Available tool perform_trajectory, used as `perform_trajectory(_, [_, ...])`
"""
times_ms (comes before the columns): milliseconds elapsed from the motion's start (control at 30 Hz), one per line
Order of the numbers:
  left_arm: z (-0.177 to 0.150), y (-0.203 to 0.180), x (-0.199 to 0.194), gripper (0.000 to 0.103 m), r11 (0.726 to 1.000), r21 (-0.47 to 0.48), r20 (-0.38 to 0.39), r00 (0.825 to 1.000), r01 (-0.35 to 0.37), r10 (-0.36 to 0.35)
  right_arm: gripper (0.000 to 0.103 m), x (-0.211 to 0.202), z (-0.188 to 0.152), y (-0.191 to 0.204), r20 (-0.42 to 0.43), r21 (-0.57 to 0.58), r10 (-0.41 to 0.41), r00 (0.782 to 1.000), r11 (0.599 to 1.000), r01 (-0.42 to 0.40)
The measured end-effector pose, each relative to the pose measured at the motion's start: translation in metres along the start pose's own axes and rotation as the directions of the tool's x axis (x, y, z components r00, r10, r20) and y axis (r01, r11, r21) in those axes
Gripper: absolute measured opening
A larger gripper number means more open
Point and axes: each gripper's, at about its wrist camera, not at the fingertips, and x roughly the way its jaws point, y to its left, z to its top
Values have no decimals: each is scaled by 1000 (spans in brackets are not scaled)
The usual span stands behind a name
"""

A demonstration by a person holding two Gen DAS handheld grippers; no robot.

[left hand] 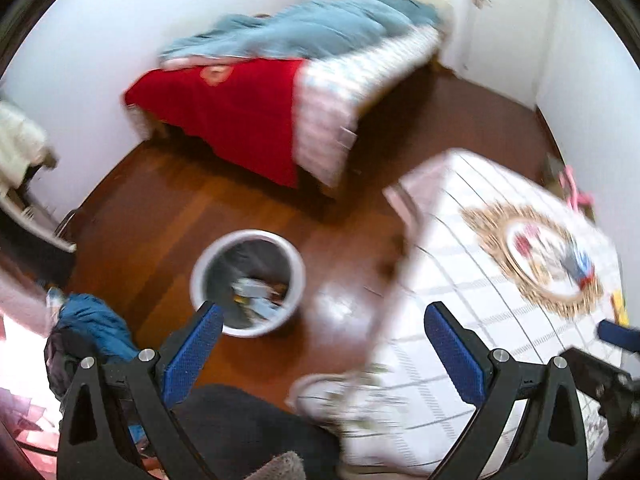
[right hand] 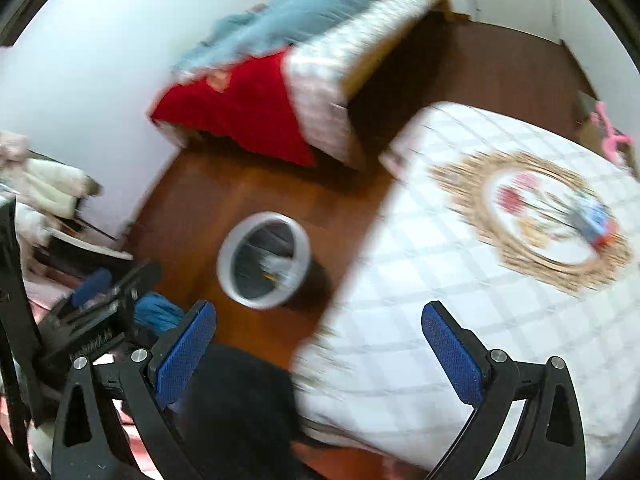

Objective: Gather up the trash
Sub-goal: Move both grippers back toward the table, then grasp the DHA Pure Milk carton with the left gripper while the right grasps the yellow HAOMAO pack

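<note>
Blue-padded and spread wide, both our left gripper (left hand: 322,344) and right gripper (right hand: 318,340) held nothing, so we judged it best to reach for the litter (right hand: 592,222) near the table's (right hand: 420,280) far right edge, then the bin (left hand: 247,282).

open floor (left hand: 168,216) btwn bed (left hand: 248,120) & table (left hand: 480,280)

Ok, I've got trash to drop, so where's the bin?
The bin stands on the wooden floor left of the white-clothed table, in front of the bed.

Bedroom, white walls (left hand: 100,40), reddish wooden floor (left hand: 160,208).
Bed (left hand: 328,92) against the wall under blue and red covers; tabletop (right hand: 440,280) in white checked cloth nearby.
</note>
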Motion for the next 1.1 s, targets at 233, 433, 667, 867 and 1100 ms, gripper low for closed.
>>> perform_trajectory(233, [-31,-176,58,103,978,166,-159,982,129,-103,103,-10,-12,-154,-187,-58,-298,936,955,293])
perform_trajectory(433, [-44,-277,89,103,953,273,-199,977,133,-79,103,-8,-4,-325,-331,41,-385,861,906,421])
perform_trajectory(667, [-33,-317,120,103,957,263,-244,968,120,-55,103,4,13,-459,-366,155,-368,855,882,445])
perform_trajectory(867, [-5,-327,130,103,957,237,-266,958,170,-104,100,29,19,-514,-405,208,-345,847,867,452])
perform_trajectory(1100, [50,-341,145,102,950,65,-369,892,306,-262,73,29,16,-494,-320,256,-342,884,867,428])
